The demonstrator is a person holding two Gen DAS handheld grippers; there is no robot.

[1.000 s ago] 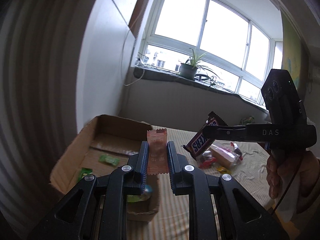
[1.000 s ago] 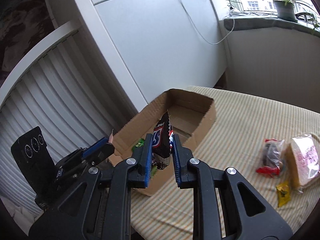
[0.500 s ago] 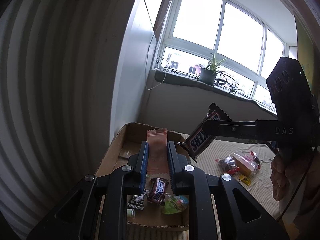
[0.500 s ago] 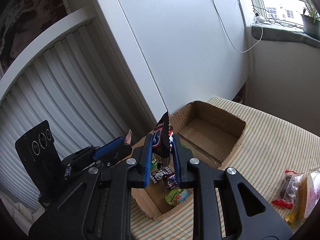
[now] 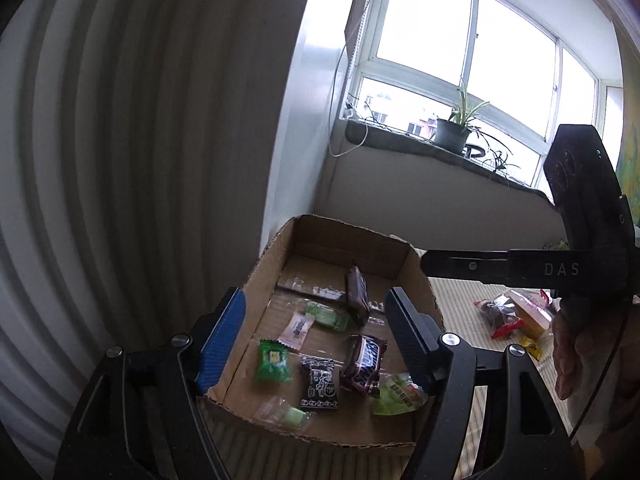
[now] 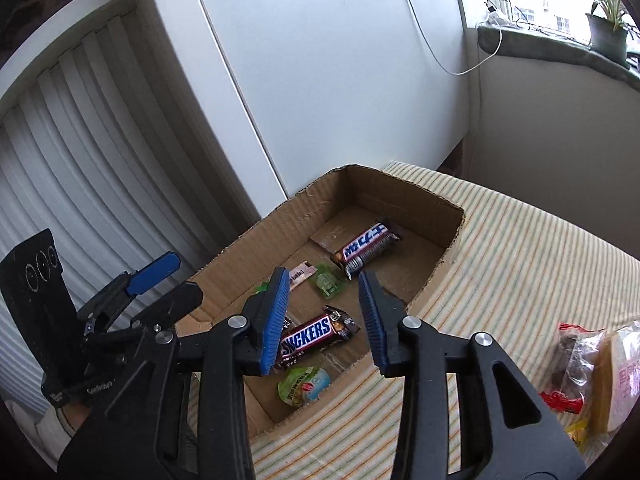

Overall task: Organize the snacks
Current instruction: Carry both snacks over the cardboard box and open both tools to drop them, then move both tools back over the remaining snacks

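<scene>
most of the job looked done. the cardboard box [image 6: 416,236] already held a good heap: a snickers bar [image 6: 316,338] near the front wall, a second snickers bar [image 6: 366,246] lying tilted toward the back, a small pink packet [image 5: 298,326], green candy packets [image 5: 274,360], a black-printed sweet [image 5: 320,384] and a green jelly cup [image 6: 304,386] in the front corner. what seemed left was a small cluster on the striped surface [image 6: 520,264], well apart from the box on its right: a clear bag with dark and red contents [image 6: 568,364], a pale wrapped cake [image 6: 616,376] and a little yellow packet [image 5: 530,348].

the left gripper [image 5: 316,332] had just been opening its jaws, and they stood wide apart with nothing between them; the pink packet lay flat on the box floor below, just past the blue pad. the right gripper [image 6: 324,312] had likewise just been parting its jaws, only partway, and held nothing; the tilted snickers bar lay in the box beyond the tips, clear of both pads, while the front snickers bar showed in the gap below. both tools hung over the box, the right one reaching in from the side in the left wrist view. my guess was that the next step was going back for the leftover cluster.
</scene>
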